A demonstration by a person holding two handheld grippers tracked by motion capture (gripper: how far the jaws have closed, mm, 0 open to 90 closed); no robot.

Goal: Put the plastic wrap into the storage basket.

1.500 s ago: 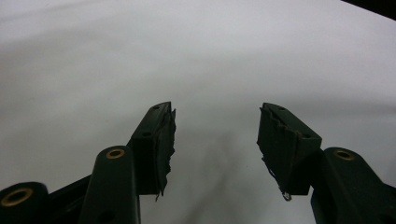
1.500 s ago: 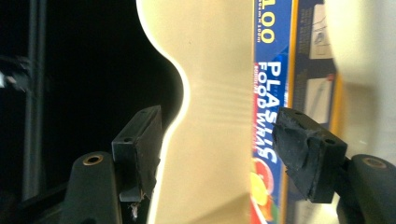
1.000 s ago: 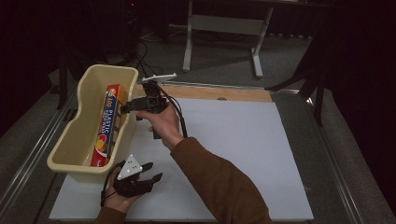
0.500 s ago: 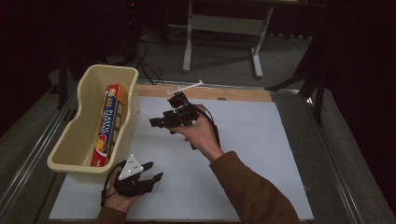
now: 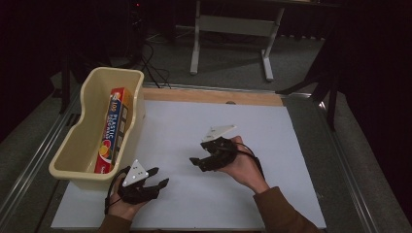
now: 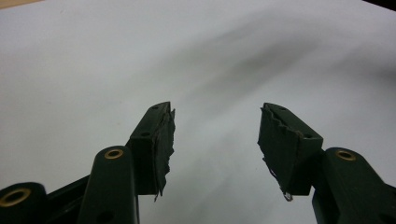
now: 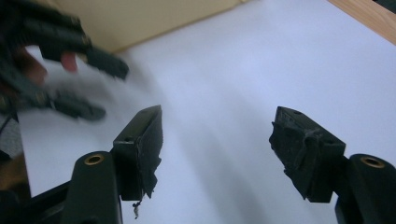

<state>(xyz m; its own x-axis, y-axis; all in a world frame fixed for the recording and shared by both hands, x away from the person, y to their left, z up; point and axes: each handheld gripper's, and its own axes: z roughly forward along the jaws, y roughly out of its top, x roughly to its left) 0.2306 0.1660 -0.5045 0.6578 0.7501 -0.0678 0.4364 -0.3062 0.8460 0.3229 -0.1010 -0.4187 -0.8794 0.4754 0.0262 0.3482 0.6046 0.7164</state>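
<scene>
A cream plastic bin [image 5: 72, 146] stands at the table's left with a plastic wrap box [image 5: 112, 127] lying inside it. My right gripper [image 5: 197, 164] hovers low over the middle of the white table top [image 5: 282, 141], pointing left toward the bin. Its jaws have just been opening, and the right gripper view [image 7: 217, 126] shows nothing between them. My left gripper [image 5: 160, 176] rests at the front left beside the bin, open and empty [image 6: 215, 126]. Blurred at the right gripper view's upper left is the left gripper [image 7: 107, 91].
A wooden strip [image 5: 214, 95] runs along the table's far edge. Metal rails border the table on both sides. Beyond it, on the dark floor, stands a grey stand [image 5: 232, 29] with cables. The bin wall [image 7: 154, 18] is in the right gripper view.
My right hand has swung from beside the bin's far end rightward and toward the front, down to the table's middle. The left gripper has stayed put.
</scene>
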